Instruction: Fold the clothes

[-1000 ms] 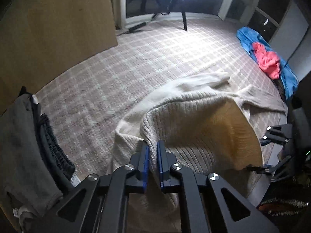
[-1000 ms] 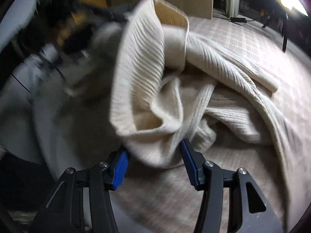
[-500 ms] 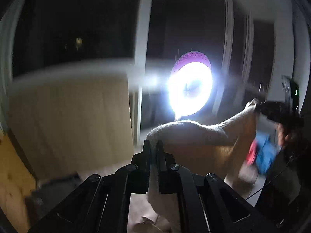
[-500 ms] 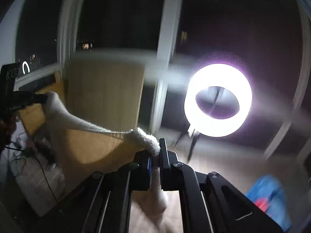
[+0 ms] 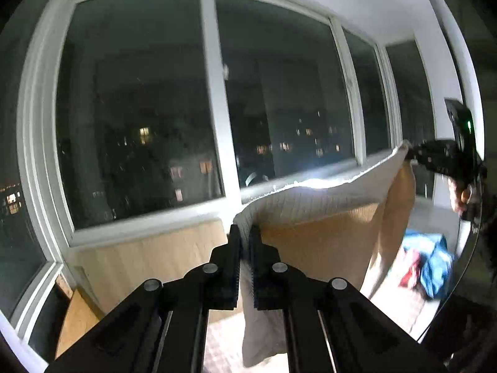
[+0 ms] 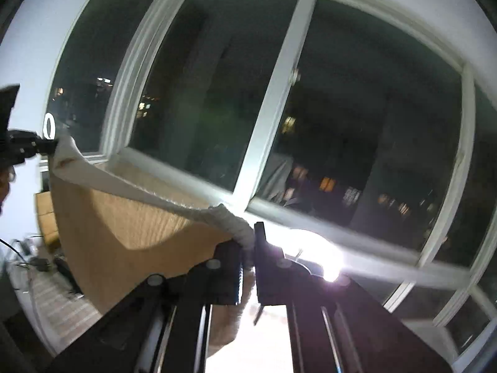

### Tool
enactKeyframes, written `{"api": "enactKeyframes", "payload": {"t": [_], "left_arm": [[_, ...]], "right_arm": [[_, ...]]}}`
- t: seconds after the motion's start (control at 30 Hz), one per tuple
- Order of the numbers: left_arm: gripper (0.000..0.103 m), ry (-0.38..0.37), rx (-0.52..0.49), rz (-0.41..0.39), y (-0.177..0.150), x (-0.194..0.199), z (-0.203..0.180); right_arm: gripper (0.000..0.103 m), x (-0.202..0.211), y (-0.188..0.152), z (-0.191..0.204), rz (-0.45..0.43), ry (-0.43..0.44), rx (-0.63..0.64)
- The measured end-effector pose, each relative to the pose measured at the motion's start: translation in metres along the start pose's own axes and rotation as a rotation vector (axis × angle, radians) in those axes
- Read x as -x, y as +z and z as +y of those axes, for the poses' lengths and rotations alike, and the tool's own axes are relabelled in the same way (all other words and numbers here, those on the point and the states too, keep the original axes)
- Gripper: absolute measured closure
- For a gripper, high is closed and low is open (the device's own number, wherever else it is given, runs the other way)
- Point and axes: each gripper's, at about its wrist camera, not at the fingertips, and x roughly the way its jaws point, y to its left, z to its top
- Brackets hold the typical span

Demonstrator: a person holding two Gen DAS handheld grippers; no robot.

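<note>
A cream ribbed knit sweater (image 5: 316,217) hangs in the air, stretched between both grippers. My left gripper (image 5: 244,236) is shut on one top corner of it. In the left wrist view the right gripper (image 5: 413,154) pinches the far corner at the right edge, held by a hand (image 5: 459,192). In the right wrist view my right gripper (image 6: 247,242) is shut on a rolled edge of the sweater (image 6: 124,217), and the left gripper (image 6: 51,146) holds the other corner at far left. The sweater's lower part drops out of sight below the fingers.
Large dark windows (image 5: 139,108) with white frames fill the background. A blue and red pile of clothes (image 5: 431,264) lies on the checked carpet at lower right. A wooden panel (image 5: 139,264) stands under the window. A bright lamp glare (image 6: 313,248) shines beyond the right gripper.
Both grippers rose further with the sweater, lifting it off the carpet and spreading it between them. The views swung up from the floor to the windows. The right gripper went from open to shut.
</note>
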Motion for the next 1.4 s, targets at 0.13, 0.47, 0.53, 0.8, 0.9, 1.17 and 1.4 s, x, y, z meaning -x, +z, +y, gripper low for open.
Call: {"api": "enactKeyframes", "payload": {"t": [0.13, 0.47, 0.53, 0.8, 0.9, 1.17, 1.4], "left_arm": [[0.098, -0.088, 0.021, 0.183, -0.068, -0.047, -0.029], [0.097, -0.096, 0.130, 0.898, -0.359, -0.249, -0.074], [0.089, -0.122, 0.143, 0.868, -0.362, -0.243, -0.073], [0.058, -0.205, 0.163, 0.865, -0.359, -0.290, -0.059], [0.058, -0.225, 0.148, 0.944, -0.384, -0.324, -0.073], [0.097, -0.297, 0.194, 1.027, -0.408, -0.346, -0.092], [0.100, -0.322, 0.231, 0.990, -0.381, -0.296, -0.095]], "right_arm": [[0.097, -0.040, -0.065, -0.008, 0.157, 0.088, -0.081], [0.096, -0.268, -0.393, 0.051, 0.884, 0.118, -0.196], [0.095, -0.280, -0.420, 0.048, 0.925, 0.133, -0.213], [0.063, -0.252, -0.422, 0.006, 0.841, 0.262, -0.330], [0.063, -0.238, -0.446, -0.013, 0.840, 0.305, -0.426], [0.067, -0.237, -0.474, -0.025, 0.856, 0.416, -0.536], [0.097, -0.219, -0.443, -0.029, 0.802, 0.514, -0.549]]}}
